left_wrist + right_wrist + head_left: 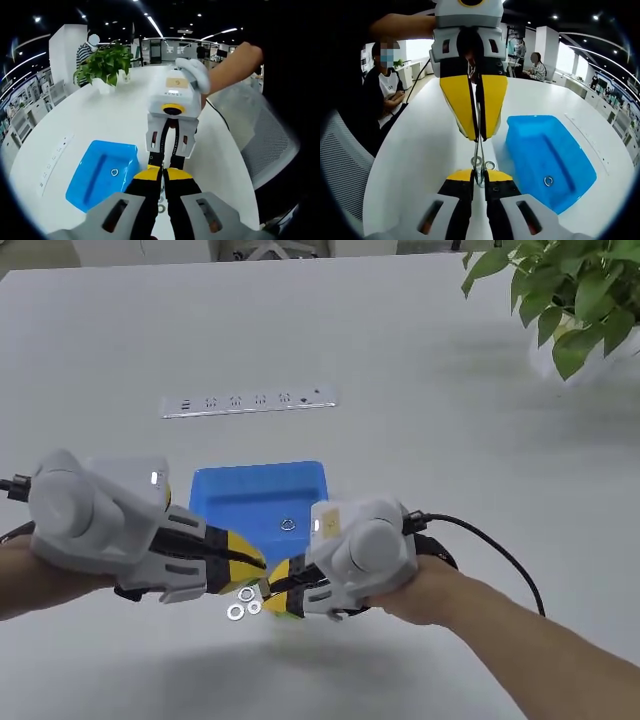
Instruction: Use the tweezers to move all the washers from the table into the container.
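Note:
The tweezers [479,150] are thin metal blades running between the two grippers, which face each other tip to tip. My left gripper [260,564] is shut on one end and my right gripper [278,578] is shut on the other. In the right gripper view, the left gripper [478,135] comes down from the top toward my right gripper [480,176]. Three washers [245,602] lie on the table just below the tips, two of them washers [483,163] beside the tweezers. The blue container [230,495] sits just beyond, with one washer [288,525] inside.
A white power strip [250,400] lies behind the container. A potted plant [565,290] stands at the far right corner. A black cable [490,545] trails from the right gripper. People sit beyond the table edge in the right gripper view.

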`<act>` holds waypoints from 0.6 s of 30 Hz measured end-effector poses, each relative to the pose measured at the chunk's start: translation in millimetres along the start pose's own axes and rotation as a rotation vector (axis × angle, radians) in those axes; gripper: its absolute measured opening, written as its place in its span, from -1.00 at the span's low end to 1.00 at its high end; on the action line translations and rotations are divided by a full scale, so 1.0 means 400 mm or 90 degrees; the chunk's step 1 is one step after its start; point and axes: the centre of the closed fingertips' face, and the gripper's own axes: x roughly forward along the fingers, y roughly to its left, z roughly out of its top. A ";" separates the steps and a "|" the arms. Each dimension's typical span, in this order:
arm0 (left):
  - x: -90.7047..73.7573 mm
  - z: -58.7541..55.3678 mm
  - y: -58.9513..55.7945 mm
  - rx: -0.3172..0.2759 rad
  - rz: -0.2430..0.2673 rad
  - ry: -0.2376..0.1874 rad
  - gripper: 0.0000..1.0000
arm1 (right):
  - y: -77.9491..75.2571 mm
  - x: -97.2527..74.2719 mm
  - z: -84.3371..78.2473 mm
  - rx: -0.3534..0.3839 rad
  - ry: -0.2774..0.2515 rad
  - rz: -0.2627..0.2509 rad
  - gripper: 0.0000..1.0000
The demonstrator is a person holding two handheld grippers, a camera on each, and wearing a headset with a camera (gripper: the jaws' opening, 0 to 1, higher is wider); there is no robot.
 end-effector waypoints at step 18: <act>-0.036 0.006 0.006 -0.035 0.028 -0.020 -0.39 | -0.009 -0.027 0.039 -0.021 -0.005 -0.011 -0.82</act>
